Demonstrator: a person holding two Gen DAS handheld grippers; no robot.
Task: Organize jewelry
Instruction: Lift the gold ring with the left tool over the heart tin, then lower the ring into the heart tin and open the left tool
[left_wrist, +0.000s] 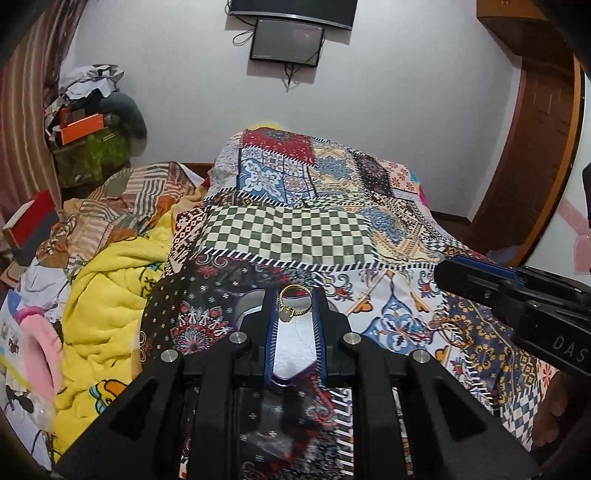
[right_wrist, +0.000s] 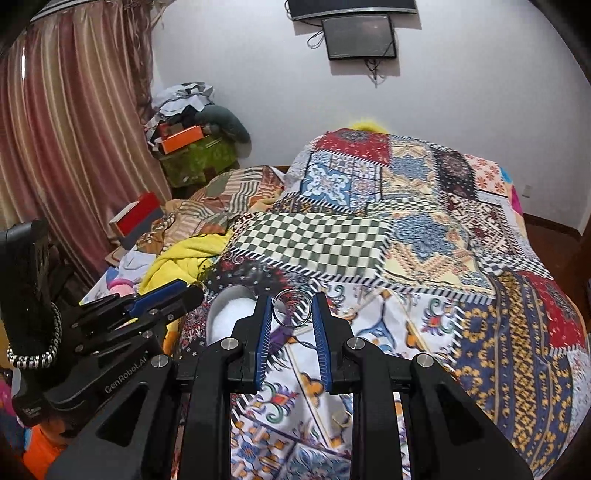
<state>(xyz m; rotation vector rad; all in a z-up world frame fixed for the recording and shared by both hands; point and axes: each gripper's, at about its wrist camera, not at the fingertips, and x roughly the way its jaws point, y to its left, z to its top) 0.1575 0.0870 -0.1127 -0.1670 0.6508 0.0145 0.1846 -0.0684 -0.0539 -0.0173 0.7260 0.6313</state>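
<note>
My left gripper (left_wrist: 294, 304) is shut on a gold ring (left_wrist: 293, 303) with a pale stone and holds it above a purple jewelry box with white lining (left_wrist: 293, 350) on the patchwork bedspread (left_wrist: 295, 229). My right gripper (right_wrist: 291, 308) is shut on a silver ring (right_wrist: 291, 307), just right of the same box (right_wrist: 229, 314). The right gripper also shows at the right of the left wrist view (left_wrist: 443, 275), and the left gripper at the left of the right wrist view (right_wrist: 192, 290). Gold bangles (left_wrist: 452, 330) lie on the bedspread.
A yellow blanket (left_wrist: 107, 306) and striped bedding (left_wrist: 140, 199) lie left of the box. A red box (left_wrist: 31, 221), stacked clutter (left_wrist: 88, 118) and a curtain (right_wrist: 66, 129) stand at the left. A wall screen (left_wrist: 286, 42) hangs ahead; a wooden door (left_wrist: 535, 147) at right.
</note>
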